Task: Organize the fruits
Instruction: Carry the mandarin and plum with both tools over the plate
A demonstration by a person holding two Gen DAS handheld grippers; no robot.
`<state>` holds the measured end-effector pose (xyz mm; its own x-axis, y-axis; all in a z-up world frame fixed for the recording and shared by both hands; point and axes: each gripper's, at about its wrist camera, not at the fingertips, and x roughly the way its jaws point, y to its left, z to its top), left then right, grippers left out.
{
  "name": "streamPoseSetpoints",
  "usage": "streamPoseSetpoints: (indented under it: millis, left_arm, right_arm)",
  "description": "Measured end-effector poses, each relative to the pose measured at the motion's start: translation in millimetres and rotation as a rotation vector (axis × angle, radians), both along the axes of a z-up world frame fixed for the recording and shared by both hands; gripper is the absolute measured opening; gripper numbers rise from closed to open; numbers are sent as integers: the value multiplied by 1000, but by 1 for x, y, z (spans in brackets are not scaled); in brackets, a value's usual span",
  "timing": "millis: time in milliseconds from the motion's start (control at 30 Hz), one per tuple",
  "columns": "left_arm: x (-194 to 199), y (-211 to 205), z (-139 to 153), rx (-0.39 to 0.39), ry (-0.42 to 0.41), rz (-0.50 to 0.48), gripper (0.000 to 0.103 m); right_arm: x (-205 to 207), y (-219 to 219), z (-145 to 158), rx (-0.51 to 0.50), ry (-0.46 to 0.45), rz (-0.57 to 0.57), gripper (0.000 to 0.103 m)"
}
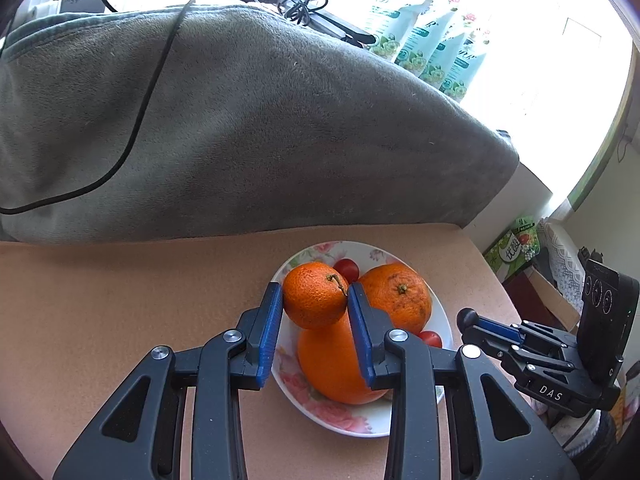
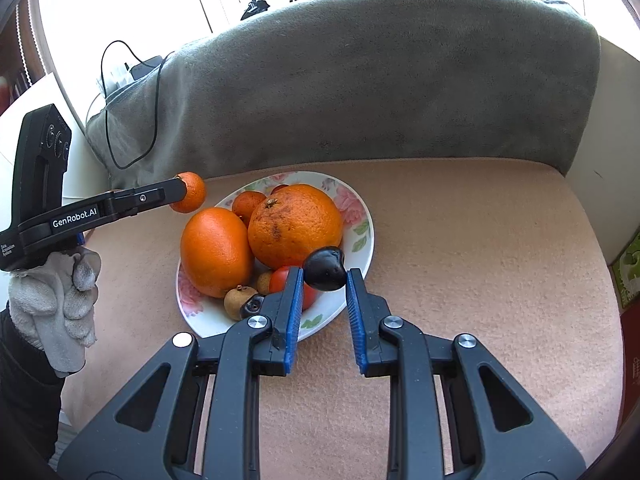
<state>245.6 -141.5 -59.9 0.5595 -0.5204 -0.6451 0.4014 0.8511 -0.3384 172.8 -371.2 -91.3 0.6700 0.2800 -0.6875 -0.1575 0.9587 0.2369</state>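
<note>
Right wrist view: floral white plate (image 2: 362, 236), frame centre, holds two large oranges, one tangerine. Right gripper (image 2: 323, 280) clamps one dark plum (image 2: 325, 269); left gripper (image 2: 182, 192) clamps small stem-up tangerine (image 2: 191, 197), upper left.

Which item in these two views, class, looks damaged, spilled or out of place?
Nothing is spilled or broken. The large orange on the floral plate has dark brown blemishes near its stem, which may be scarring or spoilage. The left gripper holds a small mandarin and the right gripper a dark fruit.
</note>
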Motion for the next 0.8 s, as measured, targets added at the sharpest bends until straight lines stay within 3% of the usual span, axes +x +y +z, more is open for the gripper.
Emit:
streamPoseSetpoints:
  millis: [800]
  left_arm:
    - [3, -35, 0, -9, 15, -97, 32]
  right_arm:
    - [16, 1, -11, 13, 29, 22, 23]
